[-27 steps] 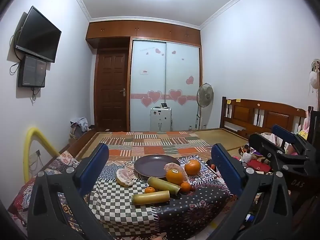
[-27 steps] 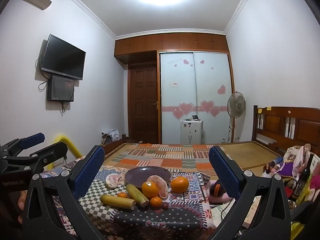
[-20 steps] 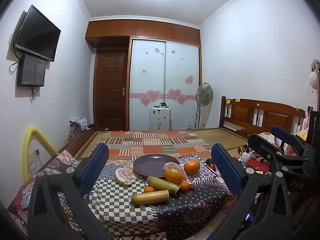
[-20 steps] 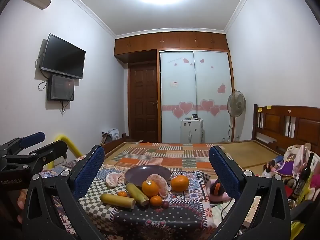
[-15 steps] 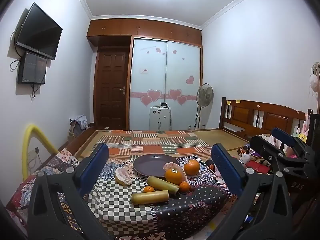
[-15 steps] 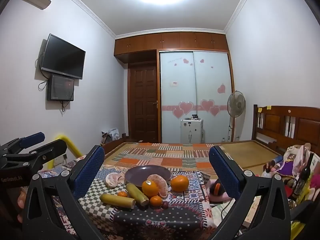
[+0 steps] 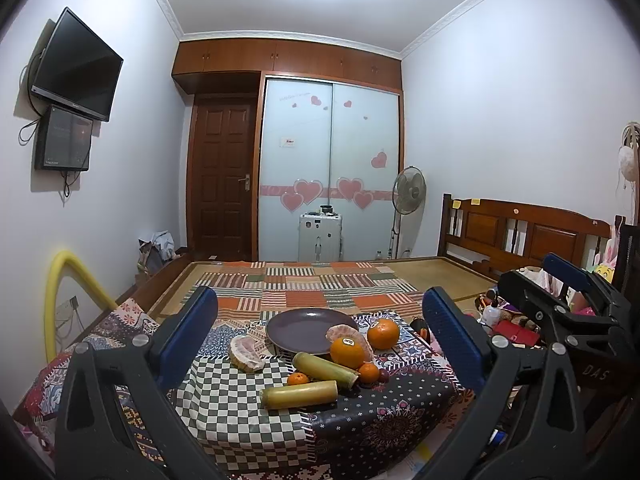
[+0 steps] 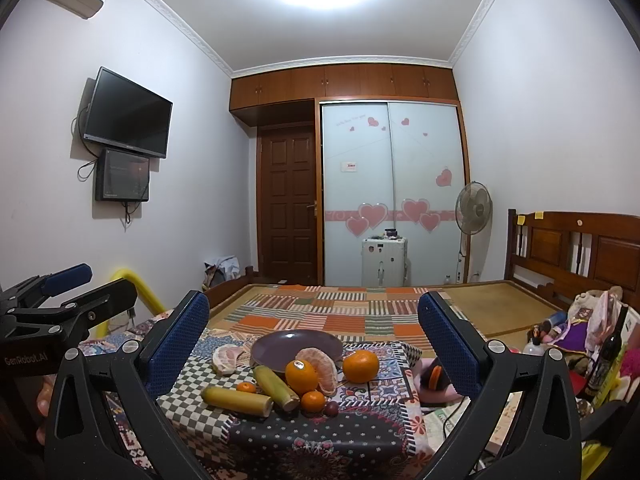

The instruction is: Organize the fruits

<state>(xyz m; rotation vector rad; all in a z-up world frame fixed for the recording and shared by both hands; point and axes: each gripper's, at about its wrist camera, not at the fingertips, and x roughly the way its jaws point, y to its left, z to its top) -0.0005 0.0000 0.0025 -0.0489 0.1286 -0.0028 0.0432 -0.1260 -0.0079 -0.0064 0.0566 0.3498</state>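
A small table with a patterned cloth (image 7: 224, 408) holds an empty purple plate (image 7: 308, 330), two large oranges (image 7: 347, 352) (image 7: 383, 333), peeled pomelo pieces (image 7: 245, 354), two yellow-green sugarcane sticks (image 7: 298, 394) and small tangerines (image 7: 298, 379). My left gripper (image 7: 320, 344) is open and empty, held back from the table. My right gripper (image 8: 314, 350) is open and empty, also short of the table; the plate (image 8: 296, 346) and stickered orange (image 8: 301, 372) show between its fingers. Each gripper shows at the edge of the other's view.
A bed with a patchwork cover (image 7: 304, 284) lies behind the table, with a wooden headboard (image 7: 520, 232) at right. Clutter and toys (image 8: 580, 320) sit at right with a dark bottle (image 8: 606, 356). A yellow hoop (image 7: 60, 292) stands at left. A headset (image 8: 434, 378) lies beside the table.
Both views hold almost still; the left view shifts very slightly. Both grippers stay open and the fruits have not moved.
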